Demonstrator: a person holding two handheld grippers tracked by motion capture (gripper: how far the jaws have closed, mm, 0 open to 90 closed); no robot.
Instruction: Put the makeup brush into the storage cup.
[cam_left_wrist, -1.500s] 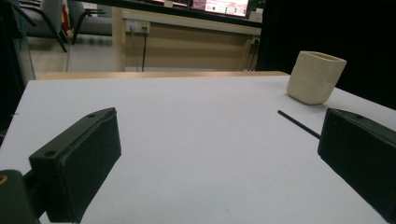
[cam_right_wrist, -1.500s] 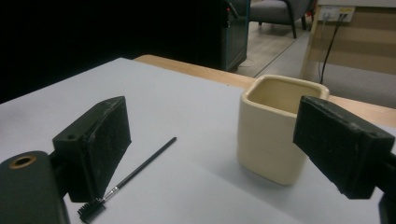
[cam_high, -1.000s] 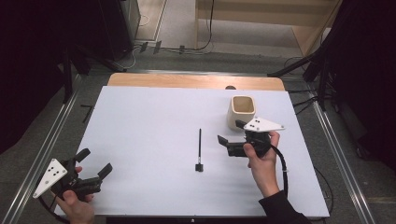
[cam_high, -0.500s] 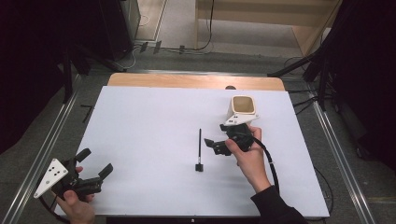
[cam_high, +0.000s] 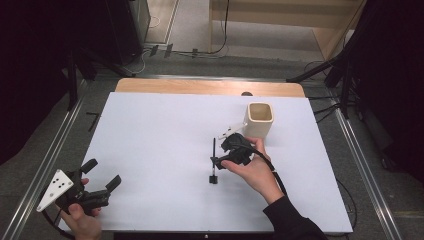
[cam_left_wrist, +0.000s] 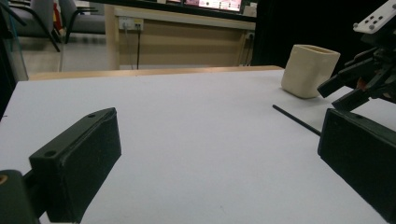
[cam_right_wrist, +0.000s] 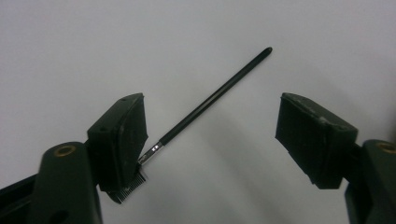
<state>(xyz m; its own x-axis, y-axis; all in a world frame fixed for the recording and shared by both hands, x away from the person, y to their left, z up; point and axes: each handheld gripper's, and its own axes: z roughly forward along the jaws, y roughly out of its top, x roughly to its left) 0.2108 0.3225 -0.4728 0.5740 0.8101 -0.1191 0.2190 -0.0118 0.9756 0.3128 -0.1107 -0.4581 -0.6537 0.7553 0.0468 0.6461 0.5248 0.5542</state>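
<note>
A thin black brush (cam_high: 214, 146) with a small comb head lies on the white table (cam_high: 150, 130), right of centre. My right gripper (cam_high: 220, 161) hovers over its lower half, open. In the right gripper view the brush (cam_right_wrist: 219, 91) runs diagonally between the spread jaws of the right gripper (cam_right_wrist: 210, 105), and its comb head sits against the left jaw. My left gripper (cam_high: 102, 174) rests open at the table's near left corner with nothing in it. The left gripper view looks between the left gripper's (cam_left_wrist: 217, 140) own jaws to the brush (cam_left_wrist: 296, 119) and the right gripper (cam_left_wrist: 359, 84).
A cream square cup (cam_high: 259, 119) stands upright just behind the right gripper, and appears in the left gripper view as the cup (cam_left_wrist: 310, 70). A wooden strip (cam_high: 200, 86) borders the table's far edge. Metal rails run along both sides.
The right gripper has moved left from beside the cup and come down over the brush, still open. The left gripper has stayed where it was.
</note>
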